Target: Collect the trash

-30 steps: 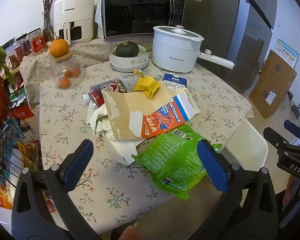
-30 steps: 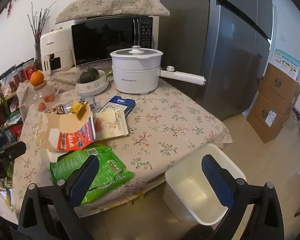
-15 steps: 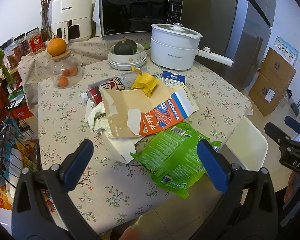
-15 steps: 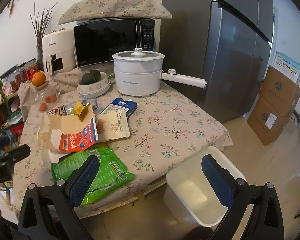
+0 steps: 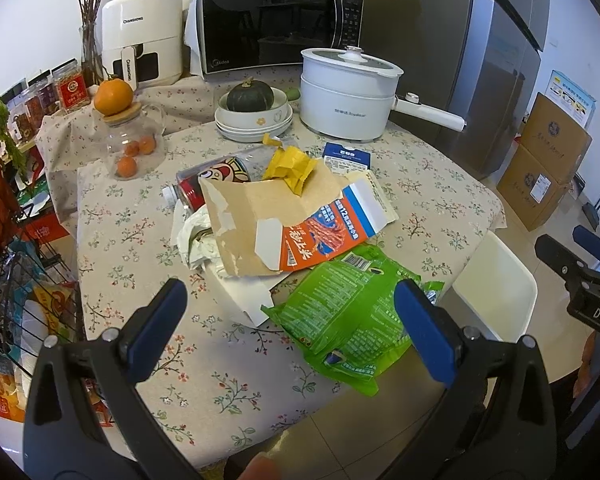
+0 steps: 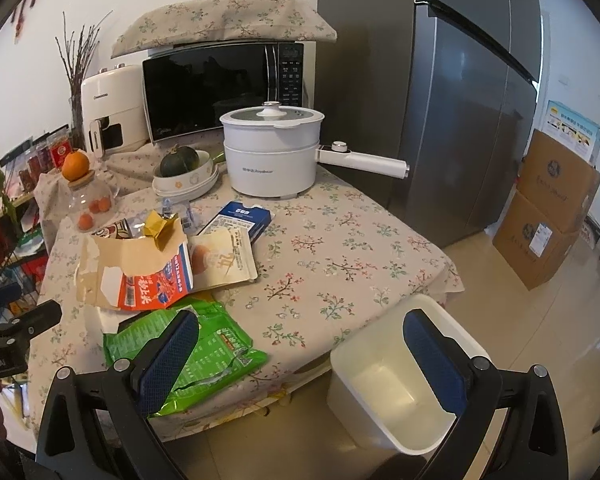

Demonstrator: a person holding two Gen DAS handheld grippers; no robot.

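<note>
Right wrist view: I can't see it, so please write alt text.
The open right gripper hovers over a floral table's edge, between a green bag and an empty white bin on the floor. Behind lie torn packaging, a white pot and a microwave.

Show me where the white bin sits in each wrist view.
Left wrist: the white bin is at right, on the floor beyond the table edge, partly hidden.
Right wrist: it is at lower right, its open top visible.
Shared landmark: the green bag at the table edge beside it.
</note>
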